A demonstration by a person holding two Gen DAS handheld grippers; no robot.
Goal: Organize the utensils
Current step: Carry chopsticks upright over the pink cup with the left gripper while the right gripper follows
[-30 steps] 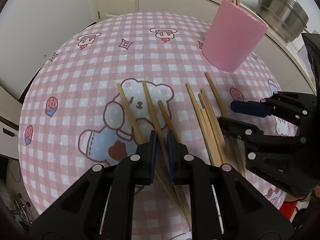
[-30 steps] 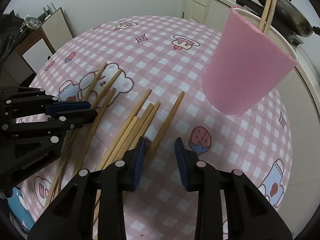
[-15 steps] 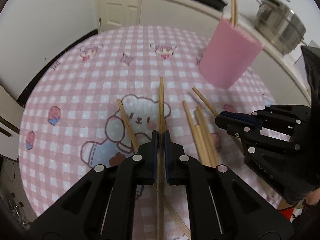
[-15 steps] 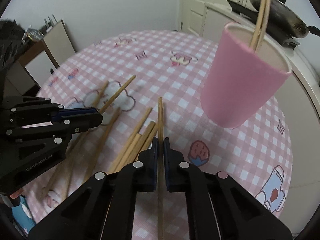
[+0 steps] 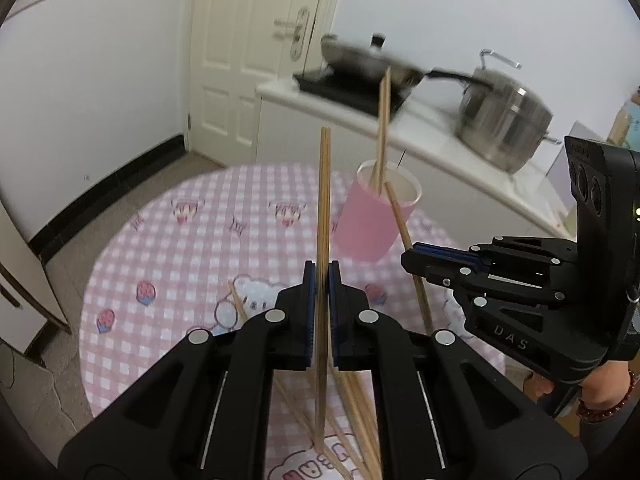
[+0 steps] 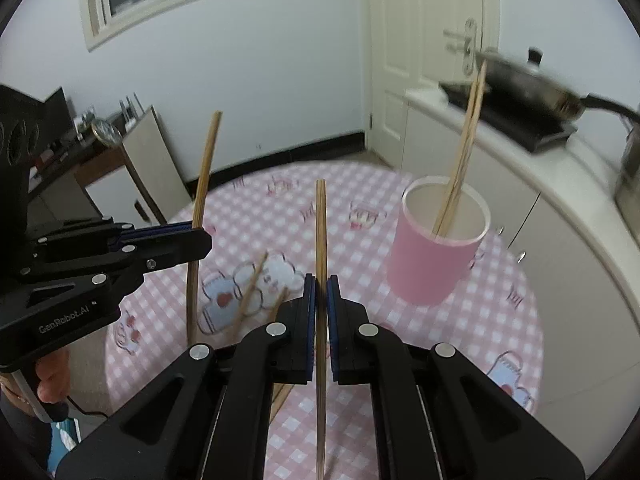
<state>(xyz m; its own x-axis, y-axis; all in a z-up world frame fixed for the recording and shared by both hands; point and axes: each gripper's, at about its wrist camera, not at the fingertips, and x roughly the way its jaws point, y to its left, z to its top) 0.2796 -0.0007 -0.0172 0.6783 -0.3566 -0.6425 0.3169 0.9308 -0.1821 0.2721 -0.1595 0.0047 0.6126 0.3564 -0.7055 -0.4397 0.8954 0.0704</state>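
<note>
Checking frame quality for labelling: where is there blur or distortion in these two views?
Left wrist view: the wok on the counter is smeared; fisheye bends the door frame. Right wrist view: the tablecloth pattern and loose chopsticks look soft.

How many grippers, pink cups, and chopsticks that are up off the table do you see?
Grippers: 2, left gripper and right gripper
Pink cup: 1
Chopsticks held: 2, left chopstick and right chopstick
Cup chopsticks: 2
Total: 7

pan (image 5: 362, 66): motion-blurred | steel pot (image 6: 632, 160): cut by right edge
</note>
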